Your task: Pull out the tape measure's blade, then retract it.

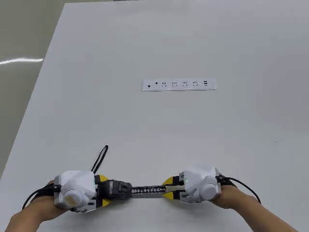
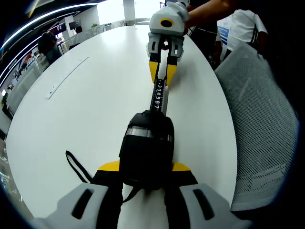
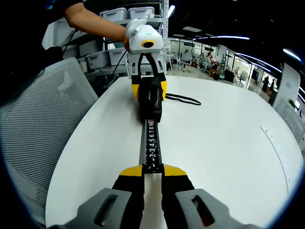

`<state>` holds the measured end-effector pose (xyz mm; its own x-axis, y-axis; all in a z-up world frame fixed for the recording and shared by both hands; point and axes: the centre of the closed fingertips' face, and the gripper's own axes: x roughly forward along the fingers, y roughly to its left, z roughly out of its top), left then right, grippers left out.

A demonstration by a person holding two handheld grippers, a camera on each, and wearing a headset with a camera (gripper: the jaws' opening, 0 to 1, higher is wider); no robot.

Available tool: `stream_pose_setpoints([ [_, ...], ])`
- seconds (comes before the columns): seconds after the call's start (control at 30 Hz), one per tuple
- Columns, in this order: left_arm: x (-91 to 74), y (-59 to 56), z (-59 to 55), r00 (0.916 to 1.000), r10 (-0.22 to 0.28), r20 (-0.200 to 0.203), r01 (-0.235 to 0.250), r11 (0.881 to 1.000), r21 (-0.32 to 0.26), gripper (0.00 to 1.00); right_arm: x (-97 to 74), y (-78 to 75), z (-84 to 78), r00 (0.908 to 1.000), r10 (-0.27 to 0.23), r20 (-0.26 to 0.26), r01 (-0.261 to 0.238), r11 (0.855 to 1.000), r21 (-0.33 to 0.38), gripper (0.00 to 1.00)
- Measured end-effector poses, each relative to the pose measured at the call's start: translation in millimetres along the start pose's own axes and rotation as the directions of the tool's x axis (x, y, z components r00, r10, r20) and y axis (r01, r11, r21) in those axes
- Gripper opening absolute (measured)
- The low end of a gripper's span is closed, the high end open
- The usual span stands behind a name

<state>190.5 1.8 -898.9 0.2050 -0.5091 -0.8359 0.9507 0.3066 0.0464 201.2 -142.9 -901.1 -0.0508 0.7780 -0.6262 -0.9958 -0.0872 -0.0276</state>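
Observation:
A black tape measure [image 1: 117, 189] lies near the table's front edge, and my left gripper [image 1: 103, 190] is shut on its case [image 2: 145, 149]. A short length of numbered blade [image 1: 147, 190] runs from the case to my right gripper [image 1: 168, 188], which is shut on the blade's end [image 3: 152, 159]. In the left gripper view the right gripper [image 2: 163, 73] faces me with the blade [image 2: 158, 93] between its yellow tips. The right gripper view has the case [image 3: 151, 101] at the far end of the blade, held by the left gripper [image 3: 150, 93]. The case's black wrist strap [image 1: 100, 158] trails on the table.
A white power strip [image 1: 178, 85] lies flat in the middle of the white table [image 1: 159, 130]. A grey mesh chair [image 2: 264, 119] stands by the table's front edge. The table's left edge [image 1: 36, 87] drops to the floor.

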Motion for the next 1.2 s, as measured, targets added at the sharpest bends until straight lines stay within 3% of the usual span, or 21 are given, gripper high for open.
stream_pose_setpoints([
  [1.2,0.5,-0.1,1.1,1.0,0.002,-0.007,-0.002,1.0,-0.003,0.3,-13.8,-0.8,-13.8,0.9999,0.001,-0.011,-0.001,1.0,0.013,0.1],
])
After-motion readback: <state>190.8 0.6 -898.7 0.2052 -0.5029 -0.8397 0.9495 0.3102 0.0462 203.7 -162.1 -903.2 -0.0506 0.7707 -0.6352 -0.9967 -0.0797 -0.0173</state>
